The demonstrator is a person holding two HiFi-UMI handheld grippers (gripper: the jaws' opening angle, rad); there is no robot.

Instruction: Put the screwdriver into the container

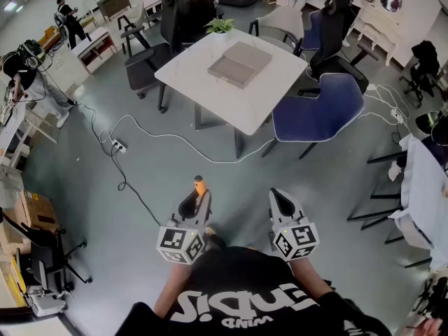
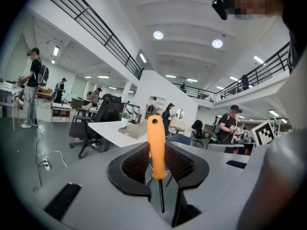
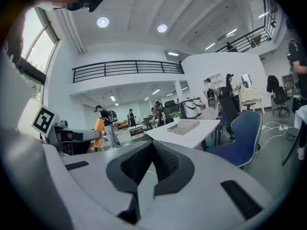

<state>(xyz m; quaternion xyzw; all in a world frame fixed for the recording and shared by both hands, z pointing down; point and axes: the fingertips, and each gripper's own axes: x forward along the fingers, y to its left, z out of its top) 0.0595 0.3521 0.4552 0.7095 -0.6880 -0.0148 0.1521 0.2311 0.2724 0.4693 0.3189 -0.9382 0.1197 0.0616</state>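
Observation:
An orange-handled screwdriver (image 2: 156, 147) stands upright between the jaws of my left gripper (image 2: 158, 163), which is shut on its handle; its thin shaft points down toward the camera. In the head view the orange handle (image 1: 199, 185) sticks out past the left gripper (image 1: 194, 203). My right gripper (image 1: 281, 203) is shut with nothing in it; its pads (image 3: 152, 163) meet. The grey container (image 1: 239, 64) lies on the white table (image 1: 203, 93), well ahead of both grippers. The same tray-like container (image 3: 183, 126) shows far off in the right gripper view, and the container (image 2: 130, 130) also in the left one.
A blue chair (image 1: 318, 114) stands at the table's near right, black chairs (image 1: 148, 65) at its left. A white cable with a power strip (image 1: 117, 146) runs over the grey floor between me and the table. A small plant (image 1: 220, 26) sits at the table's far end. People stand far left.

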